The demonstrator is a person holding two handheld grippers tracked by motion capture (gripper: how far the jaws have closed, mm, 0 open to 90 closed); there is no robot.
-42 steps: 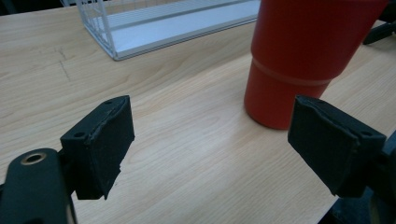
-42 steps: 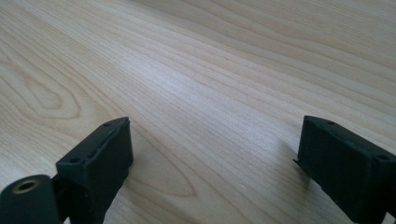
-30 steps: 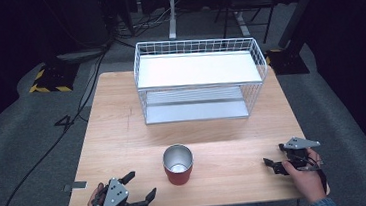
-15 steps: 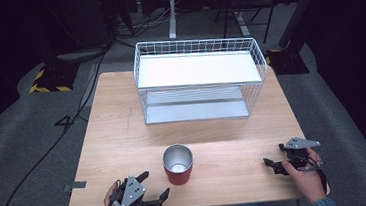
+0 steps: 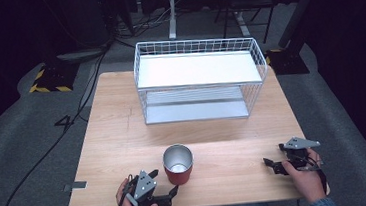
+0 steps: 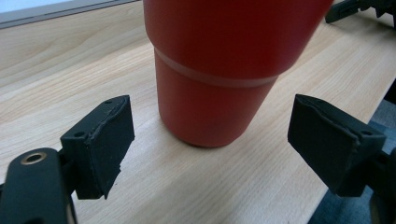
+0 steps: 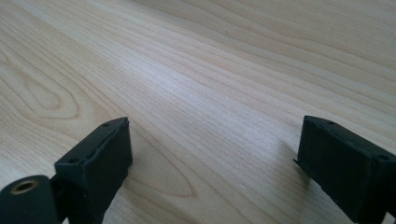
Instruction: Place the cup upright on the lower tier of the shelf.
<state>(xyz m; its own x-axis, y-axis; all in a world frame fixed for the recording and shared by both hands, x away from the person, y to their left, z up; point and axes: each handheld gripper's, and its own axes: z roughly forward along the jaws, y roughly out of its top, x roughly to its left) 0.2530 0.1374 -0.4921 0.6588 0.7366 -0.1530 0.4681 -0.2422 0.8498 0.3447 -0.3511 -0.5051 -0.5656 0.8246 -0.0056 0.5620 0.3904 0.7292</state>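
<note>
A red cup (image 5: 178,164) with a shiny metal inside stands upright near the front of the wooden table (image 5: 113,129). My left gripper (image 5: 164,182) lies low at the front edge, just left of the cup, and is open. In the left gripper view the cup (image 6: 219,70) stands a short way ahead, centred between the spread jaws of the left gripper (image 6: 212,133), and no pad touches it. My right gripper (image 5: 274,155) rests open near the front right corner. In its own view the right gripper (image 7: 215,158) has bare wood (image 7: 210,70) between the jaws.
A white wire rack (image 5: 196,45) with two shelves stands at the back middle of the table. The table's front edge runs just behind both hands. Dark floor, cables and stands surround the table.
My left gripper has slid to the right along the front edge, up to the cup. The cup and the right gripper have stayed where they were.
</note>
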